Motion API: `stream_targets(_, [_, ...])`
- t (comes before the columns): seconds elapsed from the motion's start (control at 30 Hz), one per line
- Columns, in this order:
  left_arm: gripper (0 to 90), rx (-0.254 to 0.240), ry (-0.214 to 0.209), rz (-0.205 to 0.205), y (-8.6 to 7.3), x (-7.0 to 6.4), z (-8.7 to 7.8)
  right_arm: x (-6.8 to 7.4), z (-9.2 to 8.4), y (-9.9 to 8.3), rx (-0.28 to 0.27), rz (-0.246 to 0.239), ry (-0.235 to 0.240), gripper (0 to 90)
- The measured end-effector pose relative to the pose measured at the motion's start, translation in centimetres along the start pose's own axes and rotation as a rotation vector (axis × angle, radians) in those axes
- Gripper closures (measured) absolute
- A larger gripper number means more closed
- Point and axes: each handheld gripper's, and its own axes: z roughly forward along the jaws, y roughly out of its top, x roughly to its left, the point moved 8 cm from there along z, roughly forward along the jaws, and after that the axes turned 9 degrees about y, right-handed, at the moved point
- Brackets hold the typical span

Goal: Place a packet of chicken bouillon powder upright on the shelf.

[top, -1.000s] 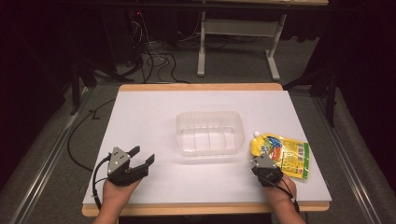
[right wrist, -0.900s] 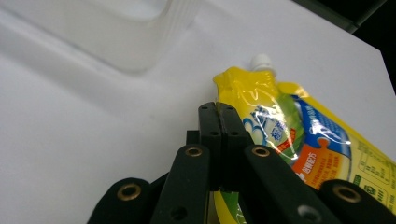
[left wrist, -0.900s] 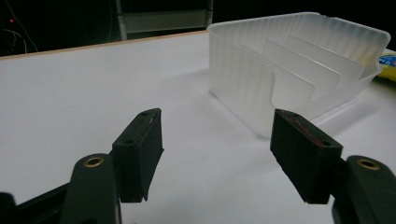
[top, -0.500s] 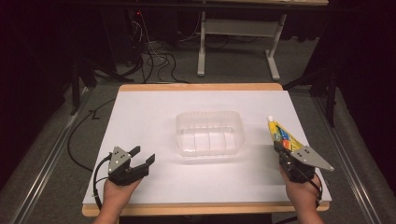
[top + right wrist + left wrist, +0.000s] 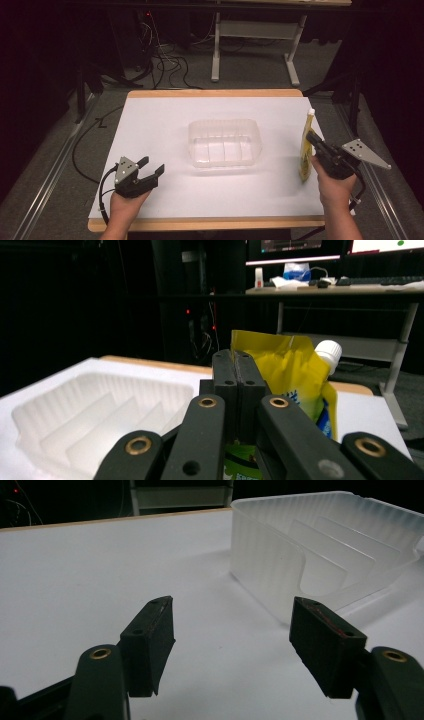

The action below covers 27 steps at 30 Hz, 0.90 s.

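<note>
A yellow spouted pouch [image 5: 304,150] with a white cap [image 5: 311,112] hangs upright over the table's right edge. My right gripper [image 5: 313,140] is shut on its lower part. In the right gripper view the black jaws [image 5: 238,371] meet tightly, and the pouch [image 5: 292,375] rises behind them. A clear ribbed plastic tray [image 5: 225,125] sits mid-table with nothing in it, to the left of the pouch. My left gripper [image 5: 152,166] rests open at the front left. Nothing lies between its jaws [image 5: 234,630], and the tray [image 5: 280,562] stands just ahead to their right.
The white table top [image 5: 160,130] has a wooden rim. Cables [image 5: 160,65] and a desk frame [image 5: 255,55] stand on the floor beyond the far edge. A black cable [image 5: 80,155] trails off the left side. Monitors and a keyboard [image 5: 380,280] sit on a far desk.
The right gripper has risen and swung right, lifting the pouch from flat on the table to upright and edge-on. The left gripper has stayed put.
</note>
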Motion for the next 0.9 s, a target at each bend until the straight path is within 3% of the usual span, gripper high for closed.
stream_targets(0.2, [34.7,0.003,0.0,-0.002,0.0,0.0,0.1,-0.3,0.6,1.5,-0.028,-0.008,0.0,90.0])
stream_targets(0.37, [34.7,-0.002,0.0,-0.003,0.0,0.1,-0.1,-0.2,1.0,0.3,0.009,-0.019,-0.002,90.0])
stream_targets(0.67, [34.7,-0.004,-0.003,0.003,0.1,-0.1,-0.1,0.0,-1.3,-1.6,-0.015,0.004,0.014,90.0])
stream_targets(0.9, [34.7,-0.004,-0.007,0.004,0.1,-0.2,-0.1,-0.1,-3.4,-2.7,-0.01,0.01,-0.007,90.0])
